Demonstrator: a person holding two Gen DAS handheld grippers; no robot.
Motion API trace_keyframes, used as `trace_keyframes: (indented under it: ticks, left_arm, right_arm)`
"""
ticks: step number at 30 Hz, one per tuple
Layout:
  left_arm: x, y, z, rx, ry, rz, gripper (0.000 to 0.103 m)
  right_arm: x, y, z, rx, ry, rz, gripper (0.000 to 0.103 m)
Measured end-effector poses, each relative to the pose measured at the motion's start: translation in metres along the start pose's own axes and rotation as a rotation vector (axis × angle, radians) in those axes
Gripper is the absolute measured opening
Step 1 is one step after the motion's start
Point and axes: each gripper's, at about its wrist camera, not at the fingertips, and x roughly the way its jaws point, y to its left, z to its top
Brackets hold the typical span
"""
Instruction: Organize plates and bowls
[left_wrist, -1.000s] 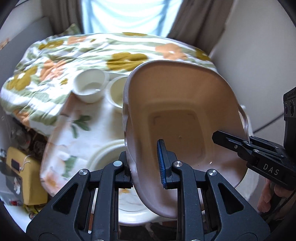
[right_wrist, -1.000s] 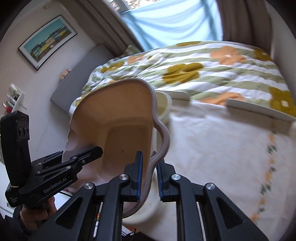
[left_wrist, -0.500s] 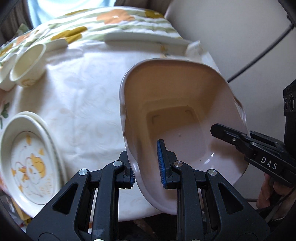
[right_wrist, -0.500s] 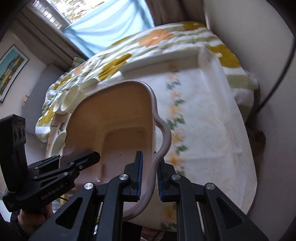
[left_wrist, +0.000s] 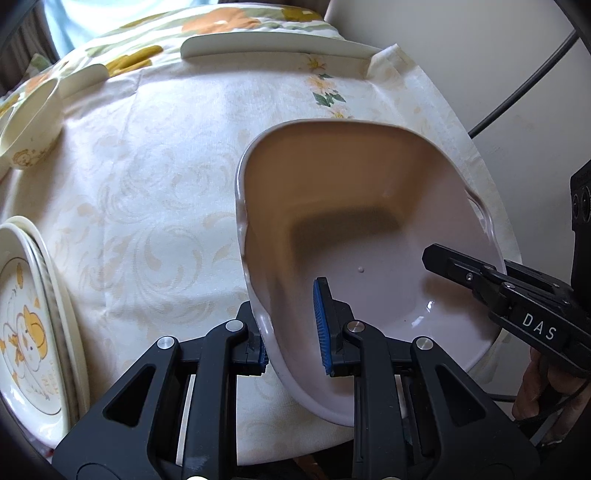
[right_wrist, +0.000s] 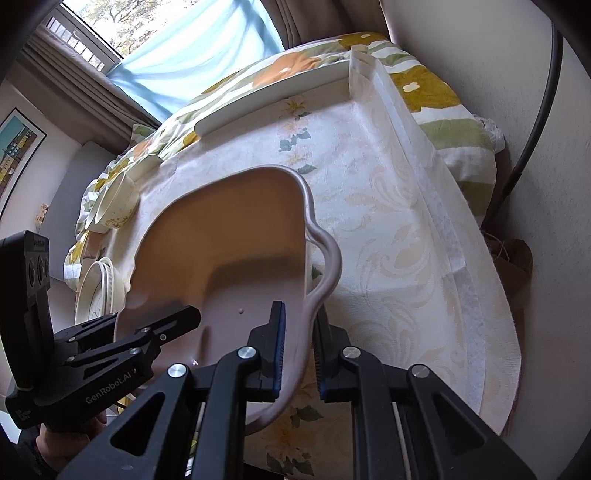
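Both grippers, left (left_wrist: 291, 328) and right (right_wrist: 298, 350), pinch opposite rims of the dish (left_wrist: 369, 236) lower right, so lower it level and release together.

Both grippers are showing matte black plastic frames with triangular cut-outs and round silver screws at the linkage joints. The left gripper (left_wrist: 293, 326) is wearing ribbed blue pads (left_wrist: 320, 325) on the inner faces of its fingers; the right gripper (right_wrist: 297, 350) is carrying the same blue pads (right_wrist: 277, 349). Seen from the left wrist, the right gripper's side is reading "DAS" in white letters, with a black block above it bearing round lenses. Seen from the right wrist, the left gripper's side is reading "GenRobot.AI" in grey. Bare skin of the right hand (left_wrist: 535, 391) is showing below the lettering, beside thin black cables
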Motion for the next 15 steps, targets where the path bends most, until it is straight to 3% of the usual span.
trace_keyframes:
  ticks: [6,7,9,10,15]
  left_arm:
    - [0.009,-0.007,0.002,0.030,0.012,0.024,0.022]
    - [0.010,-0.009,0.002,0.032,0.013,0.024,0.027]
    - [0.012,-0.012,0.003,0.040,0.008,0.031,0.051]
    - [0.011,-0.013,0.003,0.045,-0.004,0.040,0.071]
    - [0.009,-0.019,0.004,0.070,-0.019,0.055,0.075]
  right_arm:
    - [0.003,-0.006,-0.004,0.046,0.014,0.006,0.013]
    - [0.004,-0.007,-0.004,0.057,0.017,0.009,0.013]
    - [0.007,-0.010,-0.005,0.082,0.022,0.023,0.013]
    - [0.008,-0.011,-0.006,0.092,0.024,0.030,0.013]
    - [0.003,-0.016,-0.006,0.137,-0.013,0.046,0.013]
